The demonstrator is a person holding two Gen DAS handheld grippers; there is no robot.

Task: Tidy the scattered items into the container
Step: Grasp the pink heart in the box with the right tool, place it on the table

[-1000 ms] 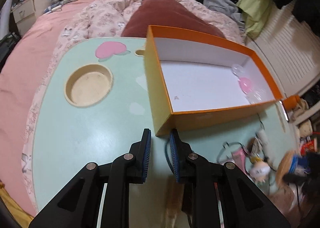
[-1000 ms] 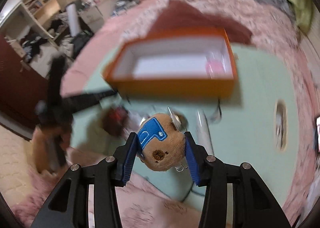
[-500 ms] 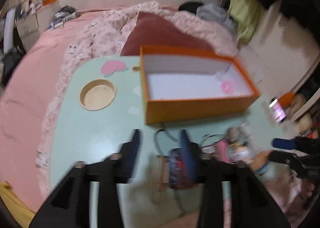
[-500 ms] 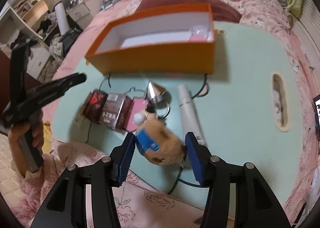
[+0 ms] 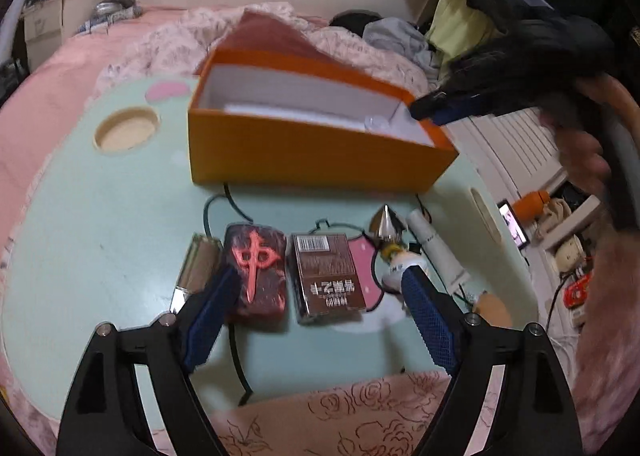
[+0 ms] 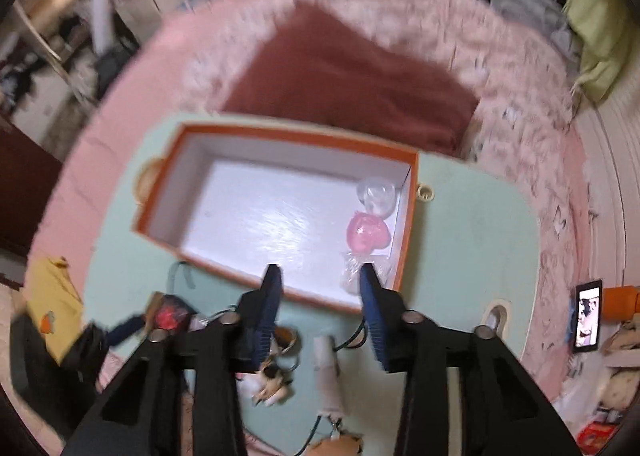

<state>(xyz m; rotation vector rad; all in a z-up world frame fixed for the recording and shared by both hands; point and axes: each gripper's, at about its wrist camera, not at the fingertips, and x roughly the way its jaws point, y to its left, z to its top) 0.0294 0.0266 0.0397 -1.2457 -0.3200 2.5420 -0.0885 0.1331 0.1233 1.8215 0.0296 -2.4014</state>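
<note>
Between my spread left fingers (image 5: 224, 308) lies the dark red card box (image 5: 256, 272); stiff, light, best pinched across its long sides; right fingers (image 6: 370, 296) apart, empty.

Each claw (image 5: 320, 304) (image 6: 320, 296) has black angular arms, silver screws and blue textured pads (image 5: 430, 320).
</note>
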